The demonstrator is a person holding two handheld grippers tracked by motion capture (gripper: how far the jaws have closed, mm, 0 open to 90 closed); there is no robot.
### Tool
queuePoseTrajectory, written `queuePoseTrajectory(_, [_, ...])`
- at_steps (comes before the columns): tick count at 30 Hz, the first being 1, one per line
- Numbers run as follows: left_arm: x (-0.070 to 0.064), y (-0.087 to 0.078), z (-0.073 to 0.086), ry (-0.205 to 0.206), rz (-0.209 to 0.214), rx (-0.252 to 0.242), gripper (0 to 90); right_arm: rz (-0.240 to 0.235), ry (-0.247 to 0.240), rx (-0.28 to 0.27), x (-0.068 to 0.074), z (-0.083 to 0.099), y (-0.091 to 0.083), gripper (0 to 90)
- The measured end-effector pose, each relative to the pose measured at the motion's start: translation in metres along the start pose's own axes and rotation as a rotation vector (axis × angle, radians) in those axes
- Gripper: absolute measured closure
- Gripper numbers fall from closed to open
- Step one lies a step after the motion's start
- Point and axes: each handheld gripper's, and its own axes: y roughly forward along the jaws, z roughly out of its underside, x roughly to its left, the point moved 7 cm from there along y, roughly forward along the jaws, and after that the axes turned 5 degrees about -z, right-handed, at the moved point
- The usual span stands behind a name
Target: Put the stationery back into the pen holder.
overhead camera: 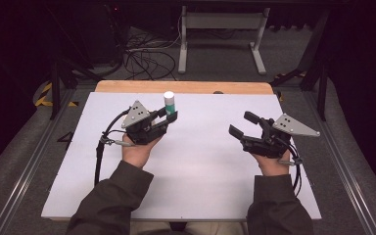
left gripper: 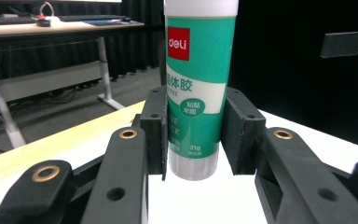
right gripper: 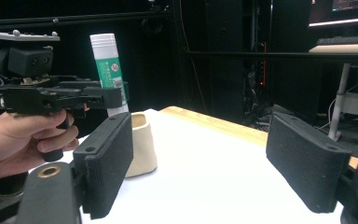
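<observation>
A glue stick with a white cap and a green label stands upright on the white board near its far edge. My left gripper is shut on the stick's lower half. In the left gripper view the two black pads press the sides of the glue stick, whose base rests on the board. The right gripper view shows that left gripper side-on with the glue stick behind its jaws. My right gripper hovers open over the board's right half, its jaws wide apart with nothing between them.
A small cream-coloured object sits on the board between the two grippers. A wooden strip borders the board's far edge. Beyond it are floor cables and a white desk frame. Metal rails run along both sides.
</observation>
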Motion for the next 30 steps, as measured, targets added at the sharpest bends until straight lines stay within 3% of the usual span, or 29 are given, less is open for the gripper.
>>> queuePoseTrajectory(30, [0.054,-0.020,0.017,0.001,-0.158,0.023,65.4,0.017,0.010,0.003,-0.006,0.005,-0.009,20.5])
